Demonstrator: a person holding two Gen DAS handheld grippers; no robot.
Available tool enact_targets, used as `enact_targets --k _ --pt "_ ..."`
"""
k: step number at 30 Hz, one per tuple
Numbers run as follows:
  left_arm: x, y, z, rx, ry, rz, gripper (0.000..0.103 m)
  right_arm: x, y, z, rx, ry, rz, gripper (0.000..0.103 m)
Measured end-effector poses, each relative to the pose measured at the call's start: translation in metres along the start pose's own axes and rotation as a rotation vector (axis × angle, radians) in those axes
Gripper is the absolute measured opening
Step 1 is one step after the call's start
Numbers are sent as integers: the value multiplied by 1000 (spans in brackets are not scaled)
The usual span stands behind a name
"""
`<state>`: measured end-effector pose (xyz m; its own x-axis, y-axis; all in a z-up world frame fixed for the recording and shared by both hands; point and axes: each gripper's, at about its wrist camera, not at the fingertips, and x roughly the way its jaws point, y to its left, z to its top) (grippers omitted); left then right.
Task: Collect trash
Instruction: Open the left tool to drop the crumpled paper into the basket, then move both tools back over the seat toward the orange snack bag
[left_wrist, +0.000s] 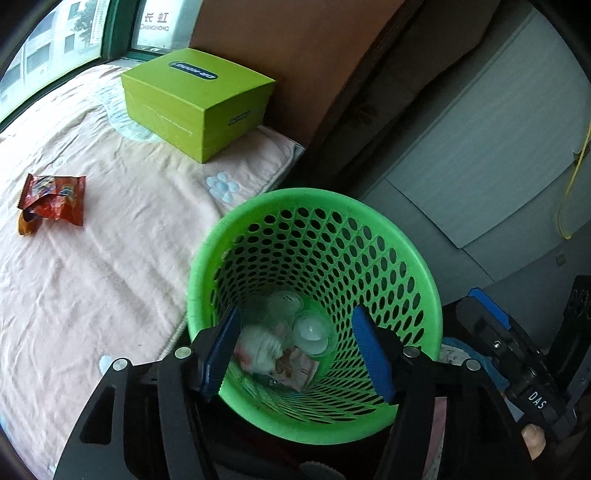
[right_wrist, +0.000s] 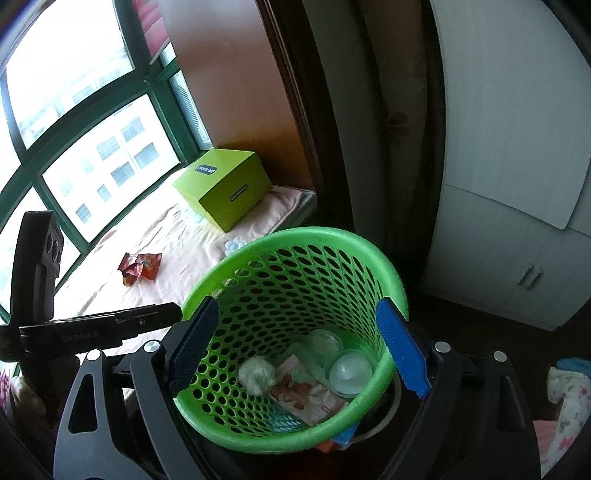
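My left gripper (left_wrist: 295, 350) hangs over the green perforated plastic waste basket (left_wrist: 406, 240), jaws spread, nothing between the blue pads. My right gripper (right_wrist: 299, 347) is over the same basket, jaws also spread wide and empty. Down in the basket: a crumpled white tissue (right_wrist: 256, 373), a clear plastic cup (right_wrist: 349, 371), a pinkish flat wrapper (right_wrist: 306, 400). A red crinkled snack wrapper (left_wrist: 51, 201) lies on the pale pink bedsheet (left_wrist: 110, 277), left of the basket. A lime-green cardboard box (left_wrist: 195, 99) sits at the far end.

I see a home bedroom: a quilted bedspread (left_wrist: 110, 258) at nine o'clock, a wardrobe (right_wrist: 517, 184) at two o'clock.
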<state>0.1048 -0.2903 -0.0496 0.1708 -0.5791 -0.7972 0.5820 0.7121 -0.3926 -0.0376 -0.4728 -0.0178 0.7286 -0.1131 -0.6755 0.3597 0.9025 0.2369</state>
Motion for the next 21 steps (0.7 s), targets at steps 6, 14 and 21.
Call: enact_targets --k 6,14,21 --pt "-21 21 1 -21 -45 34 61 5 13 2 -13 8 27 86" --pt "-63 75 7 -86 -134 137 62 28 54 11 -74 46 104 86" --pt "-98 140 1 -181 -182 229 62 52 105 27 -236 77 167 86"
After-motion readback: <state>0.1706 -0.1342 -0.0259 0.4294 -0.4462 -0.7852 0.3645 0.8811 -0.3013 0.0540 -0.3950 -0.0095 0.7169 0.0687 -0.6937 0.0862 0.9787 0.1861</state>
